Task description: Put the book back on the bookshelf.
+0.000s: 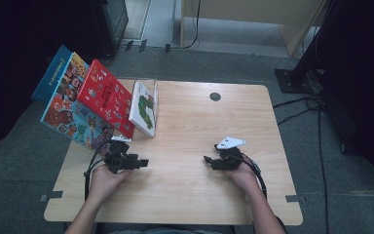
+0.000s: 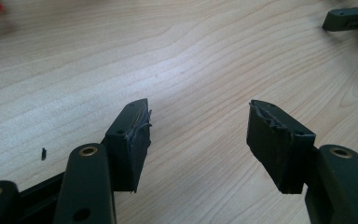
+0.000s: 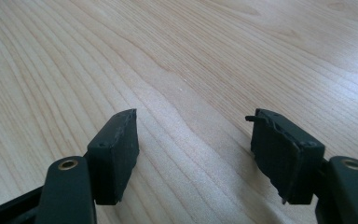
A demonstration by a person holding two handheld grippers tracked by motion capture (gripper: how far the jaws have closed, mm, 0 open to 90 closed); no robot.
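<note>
Low over the wooden table (image 1: 195,122), my left gripper (image 1: 143,162) (image 2: 198,122) is held in a hand at the left, pointing right. Its jaws are open and only bare wood lies between them. My right gripper (image 1: 207,159) (image 3: 193,128) rests at the right in the other hand, pointing left toward its partner, open with nothing between its jaws. In the left gripper view, a jaw of the right gripper (image 2: 349,17) shows at the top right. Several picture books lean at the table's far left: a blue one (image 1: 48,75), a colourful one (image 1: 70,109), a red one (image 1: 106,96) and a white one (image 1: 142,108).
The books stand in a clear holder (image 1: 148,83) at the far left edge, overhanging the table's side. A small dark round cap (image 1: 215,96) sits in the tabletop near the far edge. Cables (image 1: 302,109) run over the grey floor to the right.
</note>
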